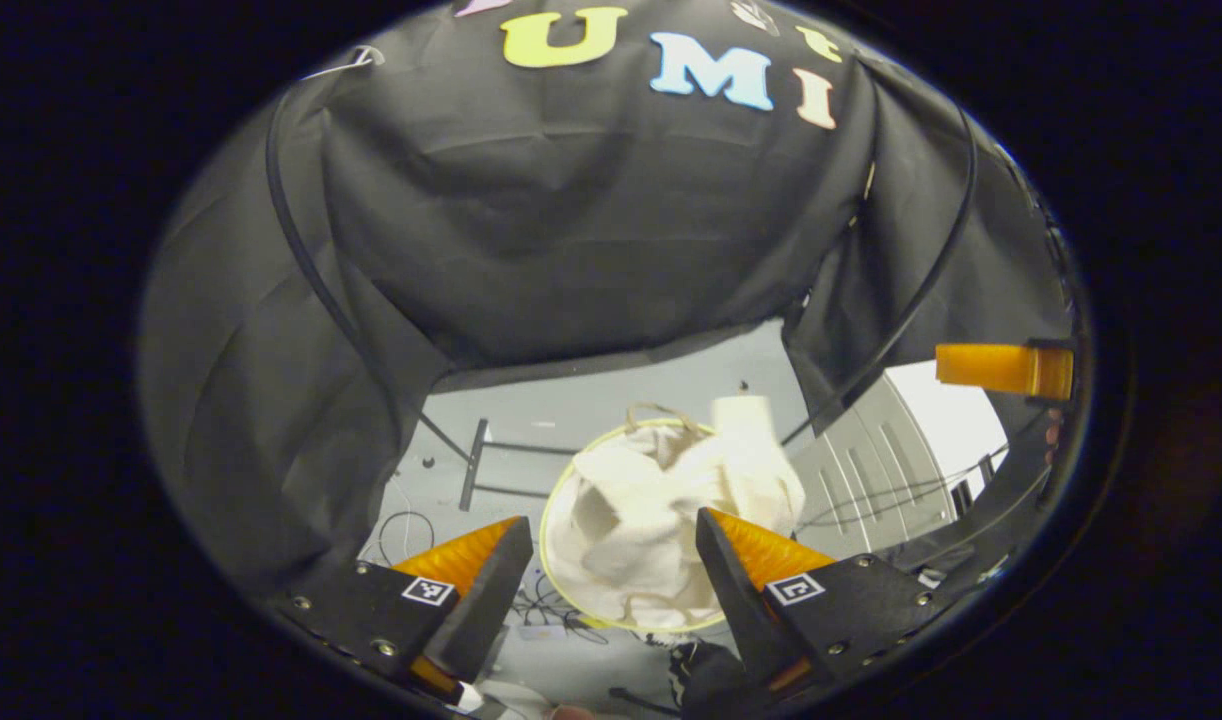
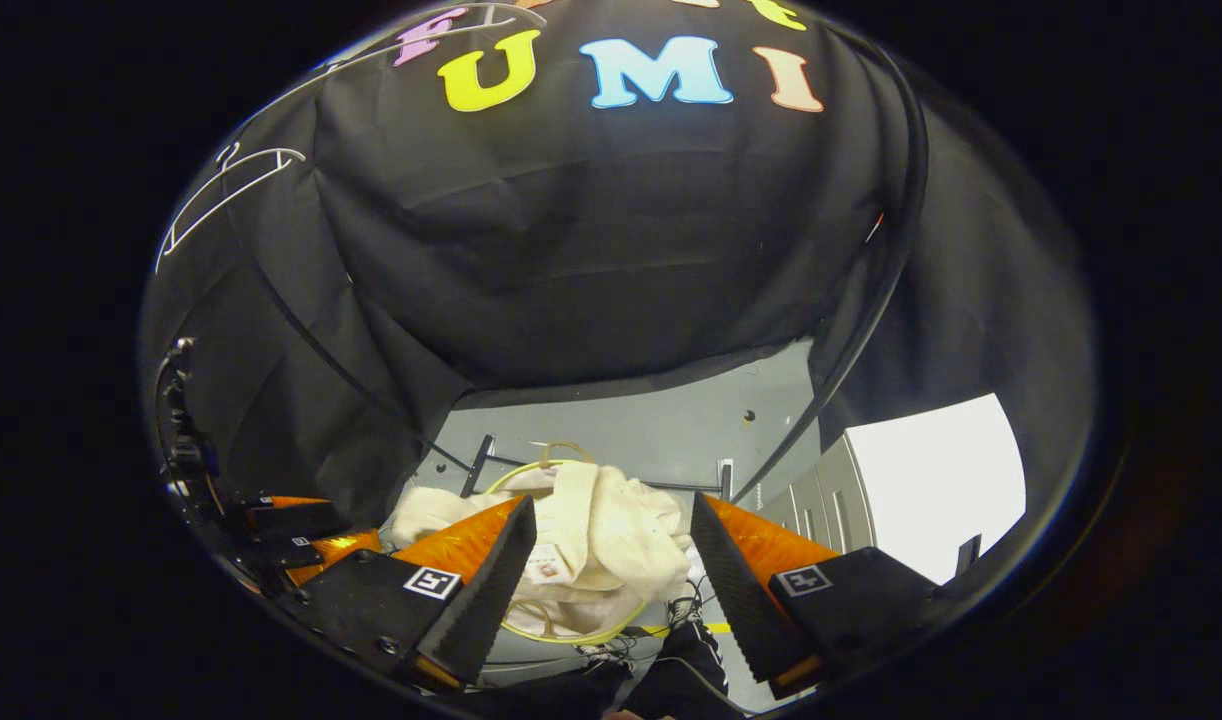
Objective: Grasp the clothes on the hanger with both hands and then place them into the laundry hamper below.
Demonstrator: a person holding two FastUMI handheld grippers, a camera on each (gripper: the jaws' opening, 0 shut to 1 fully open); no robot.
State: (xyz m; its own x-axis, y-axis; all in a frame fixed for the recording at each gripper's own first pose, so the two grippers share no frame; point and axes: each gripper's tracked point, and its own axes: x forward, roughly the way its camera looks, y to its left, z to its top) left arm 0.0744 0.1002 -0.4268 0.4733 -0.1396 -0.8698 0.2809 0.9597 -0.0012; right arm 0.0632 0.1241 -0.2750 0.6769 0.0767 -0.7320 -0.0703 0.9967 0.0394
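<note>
Left gripper [image 1: 611, 560] spread, empty, above the hamper [image 1: 559, 590]. Clothes [image 1: 661, 510] lie heaped in the hamper, one fold standing above the rim at its far side. Right gripper [image 2: 611, 555] spread too, nothing between the fingers, clothes [image 2: 591, 550] below it, draped over the hamper rim [image 2: 571, 637]. Looks soft, light, floppy; if regrasping, pinch a bunched fold. Hanger [image 2: 221, 190] bare, well above the hamper.

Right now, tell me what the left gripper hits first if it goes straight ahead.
Likely the cream clothes heaped in the laundry hamper, framed between the open left gripper; depth is unclear.
</note>
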